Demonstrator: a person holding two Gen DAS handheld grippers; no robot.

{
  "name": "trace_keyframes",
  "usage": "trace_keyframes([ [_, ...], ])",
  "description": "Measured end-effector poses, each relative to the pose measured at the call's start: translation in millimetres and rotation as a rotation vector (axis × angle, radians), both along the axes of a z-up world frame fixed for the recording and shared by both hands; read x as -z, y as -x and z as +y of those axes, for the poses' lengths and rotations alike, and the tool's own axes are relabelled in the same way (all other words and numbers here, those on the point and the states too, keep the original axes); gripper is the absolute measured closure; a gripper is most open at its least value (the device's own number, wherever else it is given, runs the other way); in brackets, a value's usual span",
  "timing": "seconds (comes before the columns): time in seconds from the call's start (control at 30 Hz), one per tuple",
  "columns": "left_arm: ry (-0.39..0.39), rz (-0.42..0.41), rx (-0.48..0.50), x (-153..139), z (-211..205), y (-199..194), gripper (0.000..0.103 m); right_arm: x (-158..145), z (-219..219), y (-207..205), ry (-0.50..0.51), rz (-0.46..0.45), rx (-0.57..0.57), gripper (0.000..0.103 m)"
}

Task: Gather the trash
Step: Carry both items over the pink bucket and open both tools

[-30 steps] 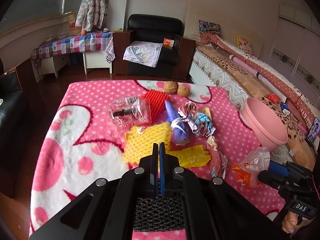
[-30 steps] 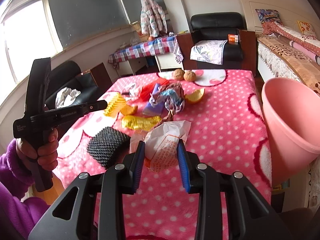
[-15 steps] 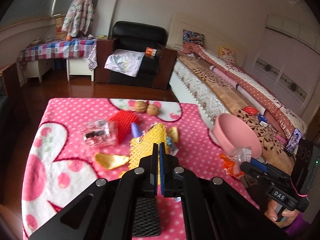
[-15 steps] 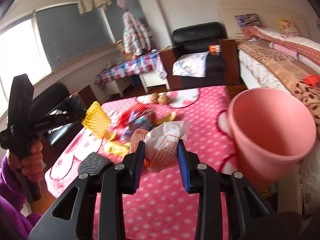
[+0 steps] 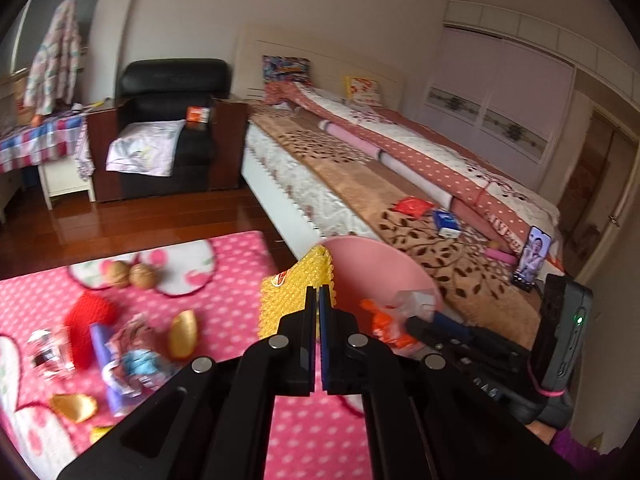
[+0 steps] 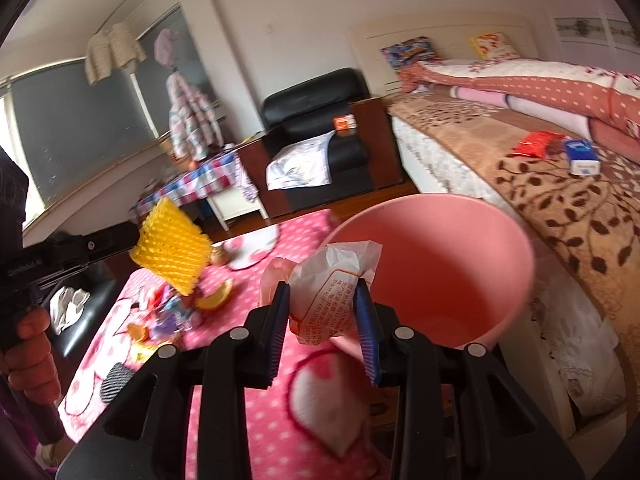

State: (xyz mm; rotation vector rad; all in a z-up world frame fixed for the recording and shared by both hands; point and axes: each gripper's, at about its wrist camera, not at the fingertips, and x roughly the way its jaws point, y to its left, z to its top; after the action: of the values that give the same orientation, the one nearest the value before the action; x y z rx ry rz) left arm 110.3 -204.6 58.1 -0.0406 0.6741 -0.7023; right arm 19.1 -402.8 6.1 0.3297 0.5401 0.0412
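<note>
Item 1. Left gripper (image 5: 319,304): fingers pressed together on a yellow knobbly foam net sleeve (image 5: 294,296), which stands up flat from the fingertips. In the right wrist view the sleeve (image 6: 173,245) hangs in the air above the pink polka-dot blanket-covered tabletop (image 6: 248,412), well left of the bin rim.

Item 2. Right gripper (image 6: 323,312): fingers clamped on a crumpled white-and-orange plastic snack wrapper (image 6: 332,280), bulging upward between them. It sits at the near edge of the bin, just short of the opening.

Item 3. Round pink plastic waste bin (image 6: 460,240): at the tabletop's right edge beside the bed, mouth tilted toward the right gripper, interior apparently bare. It lies ahead and slightly right of the right fingers; ahead and right of the left fingers (image 5: 384,260).

Judgement: the right hand is nearer, so its wrapper likely drops first; a short forward reach over the rim, then release. The left hand must carry the sleeve rightward across the tabletop.

Item 4. Remaining on tabletop: red foam net (image 5: 90,320), purple wrapper (image 5: 105,354), orange peel piece (image 5: 183,332), two walnuts (image 5: 130,275).
</note>
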Motion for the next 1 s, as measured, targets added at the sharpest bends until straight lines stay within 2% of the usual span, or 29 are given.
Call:
trace_keyframes([
  [0.17, 0.022, 0.041, 0.075, 12.1, -52.2, -18.2, 0.102, 13.0, -23.1, -7.0, 0.001, 0.027, 0.059, 0.070],
  [0.4, -0.006, 0.122, 0.102, 45.5, -102.8, -45.0, 0.102, 28.2, -44.3, -14.5, -0.017, 0.067, 0.096, 0.070],
  [0.57, -0.022, 0.165, 0.087, 62.8, -109.0, -53.4, 0.101, 33.7, -48.3, -16.3, -0.026, 0.085, 0.114, 0.068],
  [0.63, -0.023, 0.180, 0.080, 67.5, -108.3, -55.6, 0.095, 35.6, -49.6, -17.4, -0.031, 0.092, 0.121, 0.068],
  [0.7, -0.019, 0.184, 0.071, 69.6, -106.1, -56.6, 0.082, 37.7, -50.8, -17.9, -0.041, 0.100, 0.123, 0.067],
  [0.77, -0.016, 0.180, 0.062, 69.0, -102.9, -56.1, 0.075, 39.2, -51.6, -19.0, -0.053, 0.110, 0.122, 0.066],
  [0.8, -0.014, 0.176, 0.058, 67.9, -100.3, -55.1, 0.075, 39.5, -51.7, -19.2, -0.058, 0.115, 0.125, 0.065],
  [0.87, -0.010, 0.173, 0.052, 65.9, -96.3, -53.6, 0.074, 39.1, -52.0, -19.1, -0.062, 0.119, 0.129, 0.057],
  [1.0, -0.008, 0.153, 0.037, 58.3, -81.8, -46.3, 0.071, 32.5, -48.2, -13.9, -0.065, 0.108, 0.131, 0.056],
])
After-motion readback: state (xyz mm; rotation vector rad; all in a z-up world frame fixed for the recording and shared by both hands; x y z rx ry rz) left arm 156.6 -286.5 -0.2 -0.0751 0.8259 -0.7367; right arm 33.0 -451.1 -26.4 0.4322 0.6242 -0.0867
